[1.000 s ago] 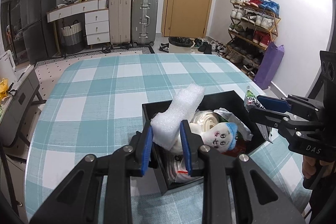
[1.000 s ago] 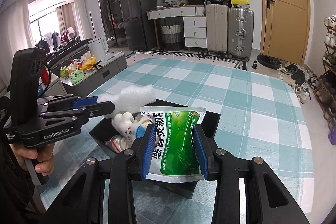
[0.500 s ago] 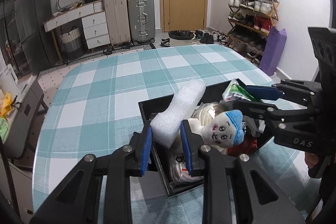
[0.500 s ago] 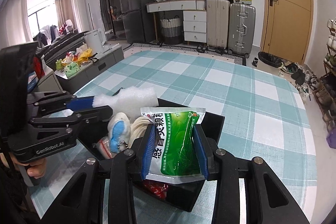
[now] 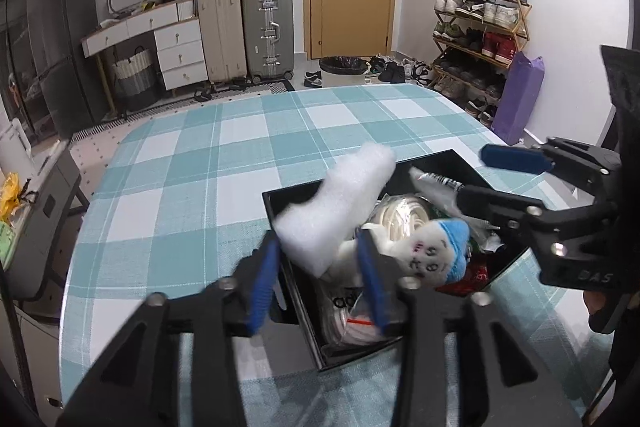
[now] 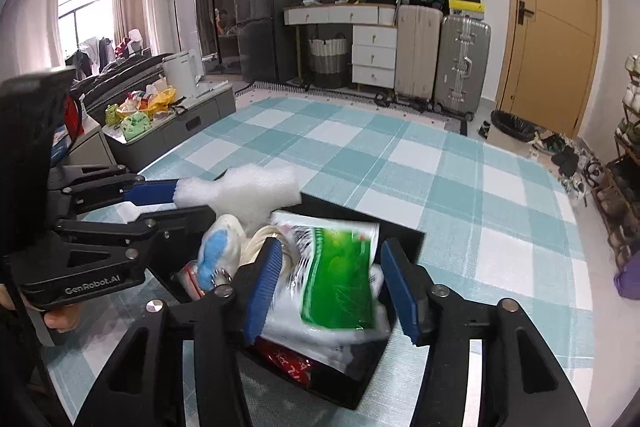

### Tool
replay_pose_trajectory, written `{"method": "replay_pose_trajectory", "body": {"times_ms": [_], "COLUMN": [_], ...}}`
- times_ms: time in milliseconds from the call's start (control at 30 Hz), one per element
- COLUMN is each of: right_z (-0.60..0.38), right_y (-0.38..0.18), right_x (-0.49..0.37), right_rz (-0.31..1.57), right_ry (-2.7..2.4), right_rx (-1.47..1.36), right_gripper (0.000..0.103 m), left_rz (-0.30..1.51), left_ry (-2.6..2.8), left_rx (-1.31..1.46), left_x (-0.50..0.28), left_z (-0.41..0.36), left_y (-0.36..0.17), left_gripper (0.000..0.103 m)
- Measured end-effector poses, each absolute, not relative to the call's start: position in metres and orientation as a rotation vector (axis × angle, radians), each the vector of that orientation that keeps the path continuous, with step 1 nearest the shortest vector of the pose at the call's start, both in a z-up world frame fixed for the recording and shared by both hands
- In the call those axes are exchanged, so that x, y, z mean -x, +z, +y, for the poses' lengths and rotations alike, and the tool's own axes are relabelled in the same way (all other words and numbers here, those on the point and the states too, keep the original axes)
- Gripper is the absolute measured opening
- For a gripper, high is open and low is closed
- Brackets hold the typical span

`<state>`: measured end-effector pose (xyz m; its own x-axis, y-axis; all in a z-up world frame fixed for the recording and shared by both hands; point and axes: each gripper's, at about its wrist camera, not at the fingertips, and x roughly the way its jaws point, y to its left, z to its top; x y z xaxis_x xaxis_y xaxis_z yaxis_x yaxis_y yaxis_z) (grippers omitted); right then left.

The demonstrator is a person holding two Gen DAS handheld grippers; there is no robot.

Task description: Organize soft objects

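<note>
A black box (image 5: 276, 205) (image 6: 404, 233) stands on the checked table and holds soft things. My left gripper (image 5: 318, 281) has its jaws spread around a white foam piece (image 5: 336, 203) that leans over the box's near-left rim; it also shows in the right wrist view (image 6: 244, 189). A small white doll with a blue cap (image 5: 434, 253) (image 6: 218, 253) lies on a white rope coil (image 5: 402, 215). My right gripper (image 6: 330, 287) is open over the box; the green and white packet (image 6: 340, 279) lies blurred between its jaws, free of them.
The teal and white checked tablecloth (image 5: 224, 163) (image 6: 460, 179) spreads beyond the box. A red packet (image 6: 288, 363) lies low in the box. Suitcases (image 5: 244, 31), a drawer unit and a shoe rack (image 5: 480, 27) stand along the far walls.
My right gripper has opened and let go of the green packet, which drops into the box. My left gripper's jaws have spread around the foam piece.
</note>
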<state>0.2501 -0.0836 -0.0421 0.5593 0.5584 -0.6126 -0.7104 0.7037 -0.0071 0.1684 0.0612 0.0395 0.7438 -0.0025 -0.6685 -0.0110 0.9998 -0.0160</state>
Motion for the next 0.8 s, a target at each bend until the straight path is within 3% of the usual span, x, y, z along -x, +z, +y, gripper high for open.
{"method": "replay_pose_trajectory", "body": {"times_ms": [200, 267, 333, 367, 533, 800], "right_z": [-0.103, -0.108, -0.114, -0.116, -0.12, -0.128], "right_y": [-0.031, -0.028, -0.028, -0.028, -0.034, -0.036], "right_x": [-0.234, -0.227, -0.221, -0.219, -0.205, -0.187], "right_rz": [0.583, 0.573, 0.564, 0.561, 0.561, 0.513], "right_ry": [0.747, 0.742, 0.743, 0.741, 0.734, 0.733], "right_rx": [0.224, 0.209, 0.184, 0.176, 0.161, 0.114], "right_gripper": [0.082, 0.092, 0.097, 0.101, 0.102, 0.102], "left_rz": [0.736, 0.733, 0.715, 0.702, 0.677, 0.626], "left_ry": [-0.003, -0.005, 0.0, 0.002, 0.005, 0.064], "left_rx": [0.014, 0.018, 0.032, 0.039, 0.07, 0.093], "left_x": [-0.159, -0.154, -0.146, -0.142, -0.126, -0.108], "left_z": [0.061, 0.061, 0.062, 0.062, 0.064, 0.068], "left_y": [0.042, 0.042, 0.043, 0.044, 0.046, 0.043], "left_gripper": [0.056, 0.064, 0.086, 0.089, 0.103, 0.103]}}
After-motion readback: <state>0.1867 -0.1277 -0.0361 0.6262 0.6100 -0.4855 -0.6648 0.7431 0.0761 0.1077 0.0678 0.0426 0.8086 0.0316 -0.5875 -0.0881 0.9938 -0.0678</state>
